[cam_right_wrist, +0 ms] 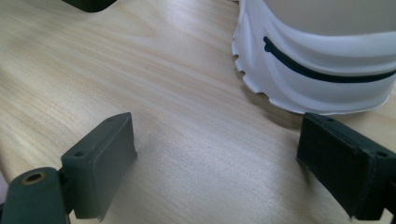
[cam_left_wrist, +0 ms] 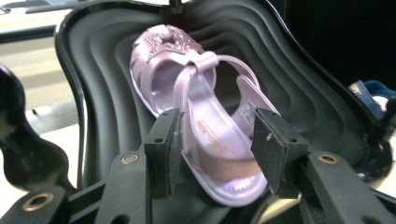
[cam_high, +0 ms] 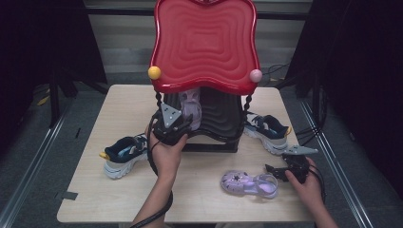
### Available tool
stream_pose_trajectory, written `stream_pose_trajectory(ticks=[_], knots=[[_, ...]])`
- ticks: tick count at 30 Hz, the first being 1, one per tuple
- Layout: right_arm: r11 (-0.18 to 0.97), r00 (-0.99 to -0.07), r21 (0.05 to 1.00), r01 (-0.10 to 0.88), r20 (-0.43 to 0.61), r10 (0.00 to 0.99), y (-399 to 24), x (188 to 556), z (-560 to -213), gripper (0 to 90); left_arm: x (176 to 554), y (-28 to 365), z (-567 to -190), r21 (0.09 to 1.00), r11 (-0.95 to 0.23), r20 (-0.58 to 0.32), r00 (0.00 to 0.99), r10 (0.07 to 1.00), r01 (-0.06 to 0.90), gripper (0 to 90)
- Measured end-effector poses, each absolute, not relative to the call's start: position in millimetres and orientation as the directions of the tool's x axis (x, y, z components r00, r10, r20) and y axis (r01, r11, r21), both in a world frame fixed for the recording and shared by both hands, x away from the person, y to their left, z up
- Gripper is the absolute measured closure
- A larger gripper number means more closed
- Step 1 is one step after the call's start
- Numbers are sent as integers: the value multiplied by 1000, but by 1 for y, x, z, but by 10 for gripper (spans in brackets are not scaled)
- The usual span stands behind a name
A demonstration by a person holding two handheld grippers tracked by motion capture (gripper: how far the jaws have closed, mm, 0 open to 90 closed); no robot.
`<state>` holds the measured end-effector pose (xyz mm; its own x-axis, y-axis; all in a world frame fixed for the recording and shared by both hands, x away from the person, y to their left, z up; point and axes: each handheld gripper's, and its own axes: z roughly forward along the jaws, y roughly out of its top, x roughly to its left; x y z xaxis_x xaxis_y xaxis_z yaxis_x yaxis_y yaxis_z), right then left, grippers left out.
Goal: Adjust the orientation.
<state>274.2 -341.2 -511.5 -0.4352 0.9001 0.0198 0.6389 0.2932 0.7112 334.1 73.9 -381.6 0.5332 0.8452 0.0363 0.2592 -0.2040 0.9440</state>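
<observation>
In the high view, the red tray (cam_high: 204, 45) hides most of the lilac sandal (cam_high: 192, 107) on the black tray (cam_high: 223, 118) beneath. In the right gripper view, the top edge cuts off the sneaker (cam_right_wrist: 322, 60), leaving just its white sole.

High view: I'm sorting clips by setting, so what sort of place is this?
Probably an indoor recording workspace, not a home. A bare wooden table stands between dark curtains, cables run along a grey floor, and a red-topped shoe rack with children's sandals and sneakers looks staged.

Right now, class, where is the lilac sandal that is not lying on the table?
In the high view, the lilac sandal lies on the rack's black lower shelf, under the red top tray, just ahead of the left gripper.
</observation>
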Motion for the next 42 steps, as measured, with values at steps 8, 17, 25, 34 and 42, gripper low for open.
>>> stream_pose_trajectory(ticks=[8, 17, 25, 34, 42], knots=[[293, -435, 711, 639, 20, 900, -341, 274, -512, 105, 328, 77, -382, 936, -216, 24, 561, 827, 278, 502], [293, -435, 711, 639, 20, 900, -341, 274, -512, 105, 323, 82, -385, 925, -238, 14, 599, 801, 297, 483], [293, -435, 711, 639, 20, 900, -341, 274, -512, 105, 320, 88, -393, 908, -257, -16, 641, 767, 331, 444], [293, -435, 711, 639, 20, 900, -341, 274, -512, 105, 317, 96, -398, 883, -313, -7, 676, 737, 350, 412], [293, -435, 711, 639, 20, 900, -341, 274, -511, 105, 313, 104, -407, 865, -342, -19, 705, 709, 367, 373]])
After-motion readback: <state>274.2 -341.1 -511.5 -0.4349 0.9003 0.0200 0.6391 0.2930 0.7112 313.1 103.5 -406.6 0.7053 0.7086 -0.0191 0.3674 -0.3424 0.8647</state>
